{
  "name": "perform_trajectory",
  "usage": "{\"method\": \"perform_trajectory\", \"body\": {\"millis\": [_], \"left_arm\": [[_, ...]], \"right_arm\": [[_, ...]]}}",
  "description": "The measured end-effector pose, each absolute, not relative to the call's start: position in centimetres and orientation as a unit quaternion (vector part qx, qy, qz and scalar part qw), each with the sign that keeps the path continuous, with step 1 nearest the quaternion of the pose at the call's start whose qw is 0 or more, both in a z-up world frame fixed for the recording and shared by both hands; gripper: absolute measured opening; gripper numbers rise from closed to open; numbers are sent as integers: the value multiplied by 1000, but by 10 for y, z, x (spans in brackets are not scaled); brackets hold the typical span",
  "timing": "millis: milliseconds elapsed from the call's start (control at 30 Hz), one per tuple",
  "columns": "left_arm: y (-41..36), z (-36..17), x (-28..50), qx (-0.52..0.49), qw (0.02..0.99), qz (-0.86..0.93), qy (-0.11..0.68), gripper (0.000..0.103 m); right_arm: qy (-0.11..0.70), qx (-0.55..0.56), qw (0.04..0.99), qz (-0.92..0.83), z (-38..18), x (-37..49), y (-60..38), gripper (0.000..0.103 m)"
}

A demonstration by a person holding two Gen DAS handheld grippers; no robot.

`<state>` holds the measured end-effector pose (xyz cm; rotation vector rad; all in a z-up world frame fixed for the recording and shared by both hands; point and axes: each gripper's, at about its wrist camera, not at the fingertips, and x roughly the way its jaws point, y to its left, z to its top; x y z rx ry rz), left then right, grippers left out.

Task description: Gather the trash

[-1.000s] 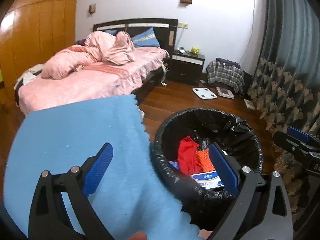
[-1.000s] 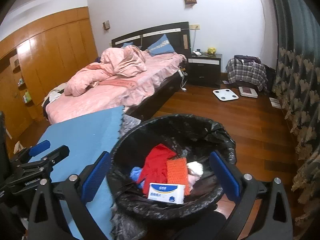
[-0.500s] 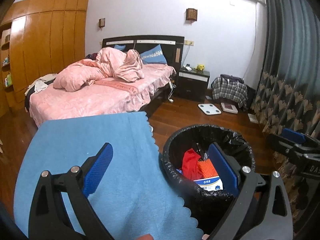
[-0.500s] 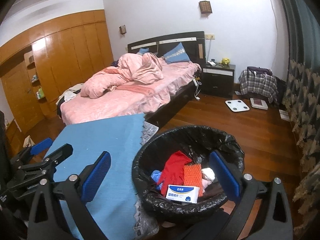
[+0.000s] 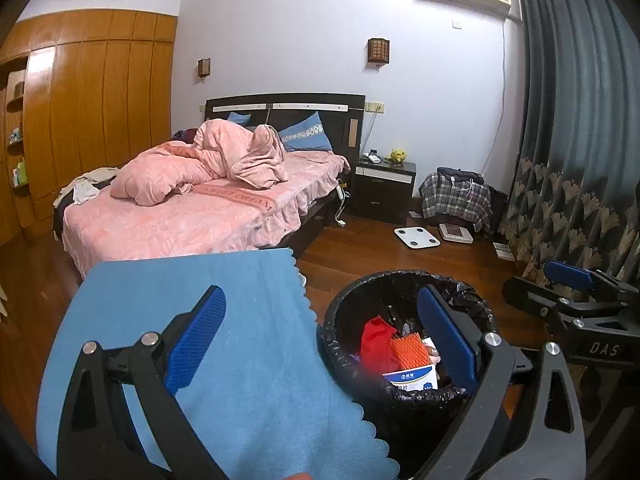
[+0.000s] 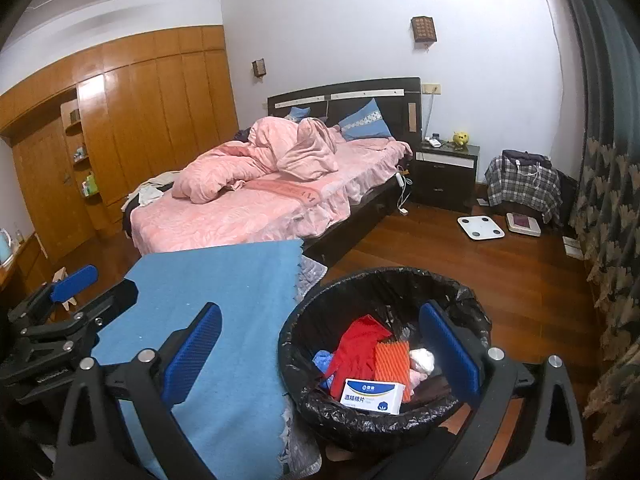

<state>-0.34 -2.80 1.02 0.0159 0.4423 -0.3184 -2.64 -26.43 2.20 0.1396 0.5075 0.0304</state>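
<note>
A bin lined with a black bag (image 5: 400, 280) (image 6: 384, 280) stands on the wood floor beside a surface covered with a blue cloth (image 5: 224, 320) (image 6: 224, 288). Inside lie a red rag (image 6: 360, 344), an orange ribbed piece (image 6: 392, 364), a white-and-blue box (image 6: 372, 396), a blue scrap and white wads. My left gripper (image 5: 320, 340) is open and empty, above the cloth's right edge and the bin's left rim. My right gripper (image 6: 320, 352) is open and empty, over the bin. Each gripper shows in the other's view: the right one (image 5: 576, 292), the left one (image 6: 68, 300).
A bed with pink bedding (image 5: 192, 208) stands behind the cloth. A dark nightstand (image 5: 384, 188), a plaid bag (image 5: 456, 196), a white scale (image 5: 416, 237) and a second flat item lie near the far wall. Curtains (image 5: 580, 160) hang on the right; wooden wardrobes (image 6: 132, 132) on the left.
Both grippers have risen and drawn back from the bin, so bin and bed look smaller and lower. Both stay open and empty. The bin's contents have not moved.
</note>
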Motion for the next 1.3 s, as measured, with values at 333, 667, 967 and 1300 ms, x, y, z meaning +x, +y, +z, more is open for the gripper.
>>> {"method": "perform_trajectory", "body": {"millis": [333,667,967,1300], "left_arm": [[-28,10,-4,9,963,-157,218,94],[-26,11,-5,8,963,-156,219,94],[-25,11,-5,8,963,-157,220,94],[-25,11,-4,8,963,-157,220,94]], "right_arm": [[250,68,966,15,22,-25,-263,97],[251,67,966,15,22,-25,-263,97],[252,67,965,15,23,-25,-262,97],[252,67,965,15,22,-25,-261,97]]}}
